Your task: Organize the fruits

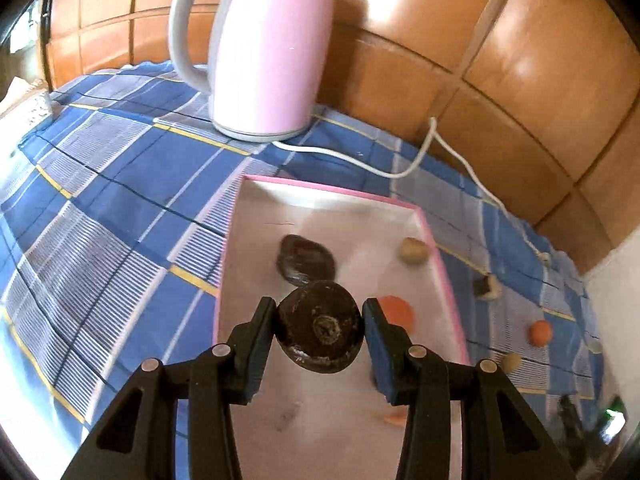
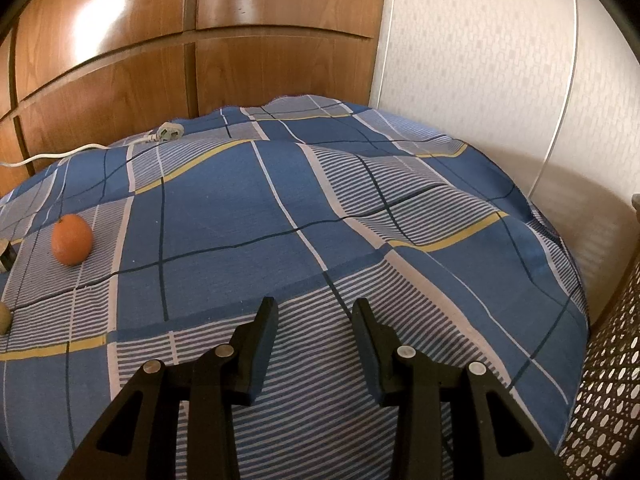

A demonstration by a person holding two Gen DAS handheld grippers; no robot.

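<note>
My left gripper (image 1: 320, 312) is shut on a dark brown round fruit (image 1: 320, 326) and holds it above a pink-rimmed white tray (image 1: 340, 194). In the tray lie another dark fruit (image 1: 306, 260), a small tan fruit (image 1: 413, 251) and an orange fruit (image 1: 396, 310), partly hidden by my finger. On the cloth to the right of the tray lie an orange fruit (image 1: 541, 333), a tan fruit (image 1: 511, 361) and a dark-and-pale piece (image 1: 487, 287). My right gripper (image 2: 315, 308) is open and empty over the blue checked cloth. An orange (image 2: 72, 239) lies far to its left.
A pink kettle (image 1: 268, 48) stands behind the tray, its white cord (image 1: 400, 172) running right along the wooden wall to a plug (image 2: 170, 132). A perforated basket (image 2: 608, 392) stands off the cloth's right edge beside a white wall. A tan fruit (image 2: 3, 316) peeks in at the left.
</note>
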